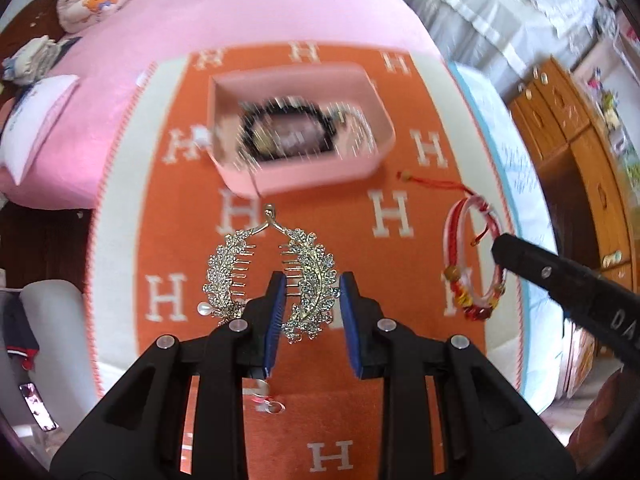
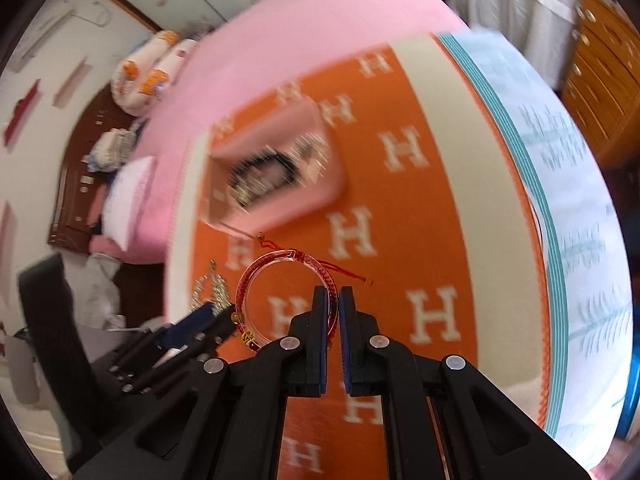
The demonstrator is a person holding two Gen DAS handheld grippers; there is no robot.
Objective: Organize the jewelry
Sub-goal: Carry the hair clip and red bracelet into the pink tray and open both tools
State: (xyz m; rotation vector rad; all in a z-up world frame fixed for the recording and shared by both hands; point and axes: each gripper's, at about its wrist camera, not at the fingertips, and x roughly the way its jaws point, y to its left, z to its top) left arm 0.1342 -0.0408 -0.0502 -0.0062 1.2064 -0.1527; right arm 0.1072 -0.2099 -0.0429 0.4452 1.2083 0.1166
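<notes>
Over an orange blanket (image 1: pixel 360 208) patterned with white H letters, the left gripper (image 1: pixel 312 304) is pinching one leaf of a rhinestone hair comb (image 1: pixel 272 276) between its narrowly set blue pads; the other leaf is hanging free to the left of the jaws. Beyond it, a pink box (image 1: pixel 304 128) is sitting blurred, dark jewelry inside. At right, the right gripper (image 2: pixel 333 312) is clamping the rim of a red-and-white bangle (image 2: pixel 286 300), jaws nearly together, the ring lying left of the pads. The left view alone is showing the bangle's gold beads and the comb's pearl (image 1: pixel 203 309); the right view alone is showing the bangle's open ring face-on.
</notes>
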